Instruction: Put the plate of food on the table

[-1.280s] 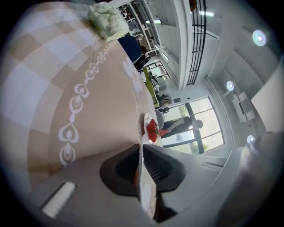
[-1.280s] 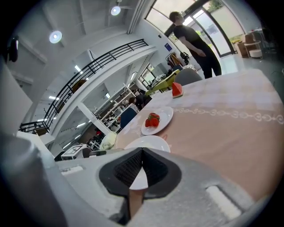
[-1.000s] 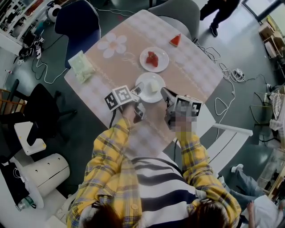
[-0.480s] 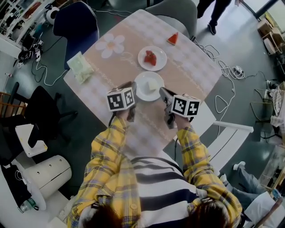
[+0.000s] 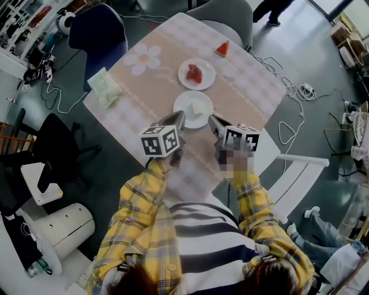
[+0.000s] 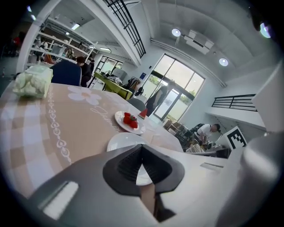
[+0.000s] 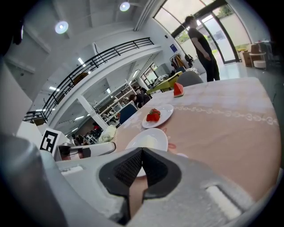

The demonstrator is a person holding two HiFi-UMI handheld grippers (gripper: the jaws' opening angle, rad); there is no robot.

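A white plate (image 5: 194, 108) with a pale piece of food lies on the checked table (image 5: 253, 86), just ahead of both grippers. My left gripper (image 5: 180, 116) hovers at the plate's near-left rim; its jaws have just been closing, and they now meet with nothing between them. My right gripper (image 5: 211, 120) sits at the near-right rim, shut and empty. The left gripper view has the plate (image 6: 124, 140) right beyond the left gripper (image 6: 142, 147). Seen from the right gripper view, the plate (image 7: 148, 139) lies past the right gripper (image 7: 142, 151).
A second plate (image 5: 196, 74) with red fruit lies farther back, and a watermelon slice (image 5: 222, 49) lies beyond it. A pale green bag (image 5: 106, 86) rests at the table's left corner. A blue chair (image 5: 98, 26) and a grey chair (image 5: 228, 17) stand around the table; cables (image 5: 297, 92) trail on the floor.
My left gripper lifted off the plate's left rim, rolled and drew slightly back, and its jaws went from open to shut. The right gripper stayed almost still.
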